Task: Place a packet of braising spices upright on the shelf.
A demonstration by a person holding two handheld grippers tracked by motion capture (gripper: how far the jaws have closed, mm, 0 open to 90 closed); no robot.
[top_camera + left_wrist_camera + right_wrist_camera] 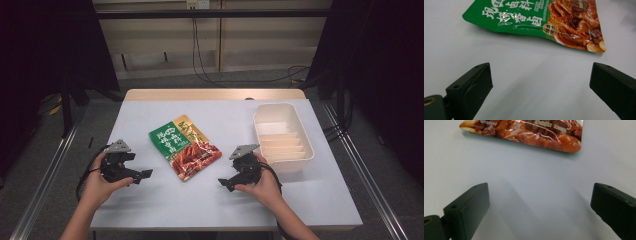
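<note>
A flat food pouch [185, 146], green at one end with a picture of red-brown meat at the other, lies in the middle of the white table [165, 200]. My left gripper [141, 176] is to its left, held low over the table, jaws wide open and empty. In the left gripper view the pouch [541, 22] lies ahead, beyond the open fingertips [476, 80]. My right gripper [225, 183] sits to the pouch's right, also open and empty. The right gripper view has the pouch's meat-picture end [524, 132] ahead of its jaws.
A white rectangular plastic tub [307, 155] stands at the table's right, just beyond my right hand. Bare white tabletop lies between both grippers and the pouch. The table's far wooden edge [215, 94] and floor cables lie behind.
</note>
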